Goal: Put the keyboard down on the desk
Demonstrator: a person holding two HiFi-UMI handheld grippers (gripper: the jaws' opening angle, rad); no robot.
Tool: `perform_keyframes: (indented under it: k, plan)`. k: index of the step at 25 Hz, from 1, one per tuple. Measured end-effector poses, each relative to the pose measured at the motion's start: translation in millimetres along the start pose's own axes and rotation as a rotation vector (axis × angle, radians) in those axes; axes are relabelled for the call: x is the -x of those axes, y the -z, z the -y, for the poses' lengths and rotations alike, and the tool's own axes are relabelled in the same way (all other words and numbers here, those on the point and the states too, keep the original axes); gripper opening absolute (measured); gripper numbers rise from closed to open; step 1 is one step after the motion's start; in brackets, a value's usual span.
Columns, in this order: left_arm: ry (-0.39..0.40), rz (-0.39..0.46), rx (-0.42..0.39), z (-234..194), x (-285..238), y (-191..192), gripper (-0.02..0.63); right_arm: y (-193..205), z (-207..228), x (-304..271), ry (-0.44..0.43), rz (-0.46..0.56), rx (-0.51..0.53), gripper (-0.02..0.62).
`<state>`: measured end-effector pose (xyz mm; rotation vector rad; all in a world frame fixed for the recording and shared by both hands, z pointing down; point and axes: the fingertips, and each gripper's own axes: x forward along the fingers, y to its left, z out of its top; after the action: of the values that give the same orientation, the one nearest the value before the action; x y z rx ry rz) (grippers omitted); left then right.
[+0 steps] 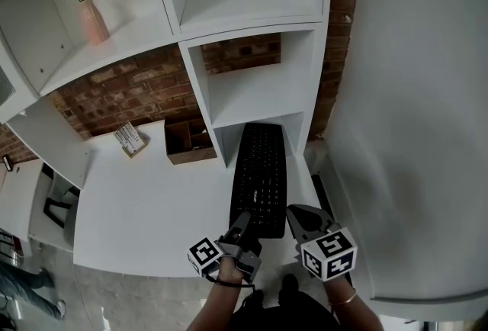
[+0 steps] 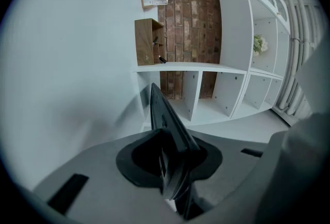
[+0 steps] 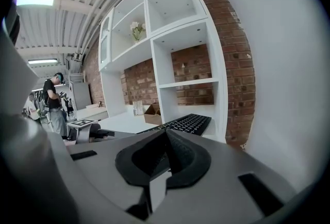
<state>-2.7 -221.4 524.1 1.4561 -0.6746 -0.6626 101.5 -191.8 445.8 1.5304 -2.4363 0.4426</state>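
Where the head view looks down, we see the keyboard (image 1: 259,177) over the right end of the table (image 1: 145,207). Its long axis runs straight away from us and its far end reaches into the bottom cubby (image 1: 259,93). Both tongs sit at its near end, the left tongs (image 1: 244,221) at the left corner and the right tongs (image 1: 295,213) at the right, so neither is nearer. We cannot tell whether it rests on the table yet.

In the left gripper view, the left tongs (image 2: 172,166) are clamped on the keyboard (image 2: 164,114), seen edge-on.

In the right gripper view, the right tongs (image 3: 165,158) look closed on the near edge of the keyboard (image 3: 188,123), which stretches directly ahead. We judge the coming move to be straight down.
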Motion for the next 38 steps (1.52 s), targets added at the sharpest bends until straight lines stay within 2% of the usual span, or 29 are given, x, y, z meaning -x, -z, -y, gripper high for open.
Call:
perform_keyframes:
  k: [11, 17, 23, 29, 38]
  plan:
    - [0.019, 0.134, 0.007, -9.4, -43.6, -2.5, 0.081, 1.4, 44.5, -14.9, -0.062, -0.024, -0.004, 0.005]
    - [-0.045, 0.176, -0.021, -31.0, -59.5, -0.8, 0.075, 9.3, 56.9, -16.2, -0.085, -0.052, 0.000, 0.005]
    - [-0.093, 0.171, -0.099, -46.3, -69.0, 3.5, 0.074, 19.5, 66.9, -14.2, -0.082, -0.076, -0.007, 0.005]
    - [-0.155, 0.168, -0.134, -63.8, -70.6, 9.6, 0.074, 29.9, 69.2, -10.3, -0.079, -0.093, -0.016, 0.005]
    - [-0.246, 0.135, -0.119, -83.1, -70.4, 13.7, 0.092, 40.6, 59.8, -10.0, -0.087, -0.113, -0.019, 0.005]
